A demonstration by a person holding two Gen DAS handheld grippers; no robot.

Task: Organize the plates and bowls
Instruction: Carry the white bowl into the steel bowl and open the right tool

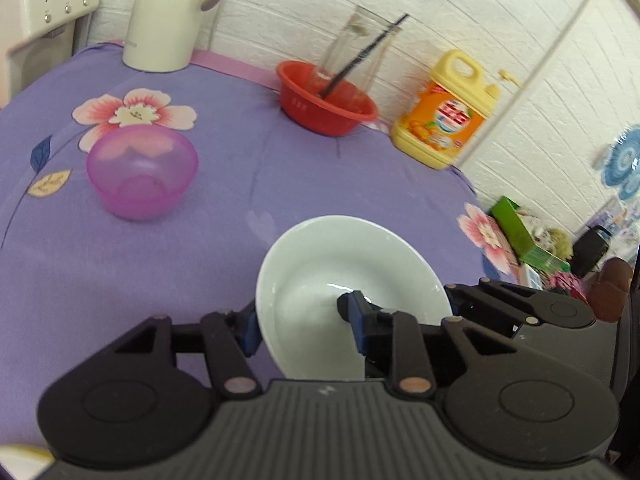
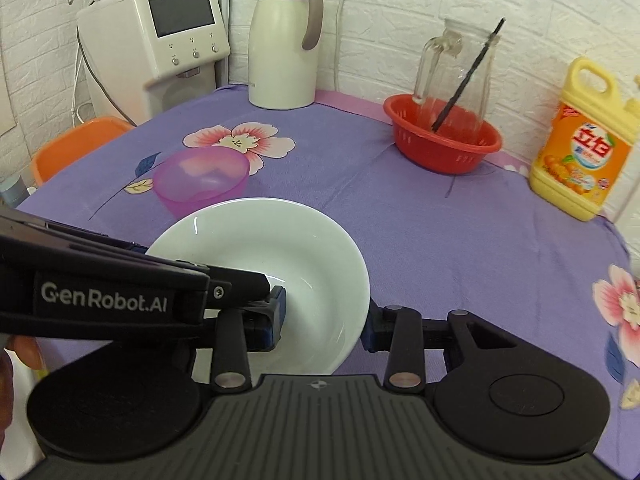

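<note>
A white deep plate (image 1: 344, 264) hangs tilted just over the purple flowered cloth (image 1: 280, 168), held from both sides. My left gripper (image 1: 304, 324) is shut on its left rim, one blue pad outside and one inside. My right gripper (image 2: 324, 320) is shut on the right rim of the plate (image 2: 272, 240) in the same way. The right gripper's housing (image 1: 532, 308) shows beyond the plate, and the left gripper's labelled housing (image 2: 108, 300) crosses the right wrist view. A translucent pink bowl (image 1: 142, 172) (image 2: 202, 180) stands upright on the cloth, beyond the plate and to its left.
At the back are a red basket (image 2: 442, 148) holding a glass jug (image 2: 456, 68) with a dark stick, a yellow detergent bottle (image 2: 584, 144), a white thermos jug (image 2: 284, 40) and a water dispenser (image 2: 160, 40). An orange stool (image 2: 72, 148) stands left of the table.
</note>
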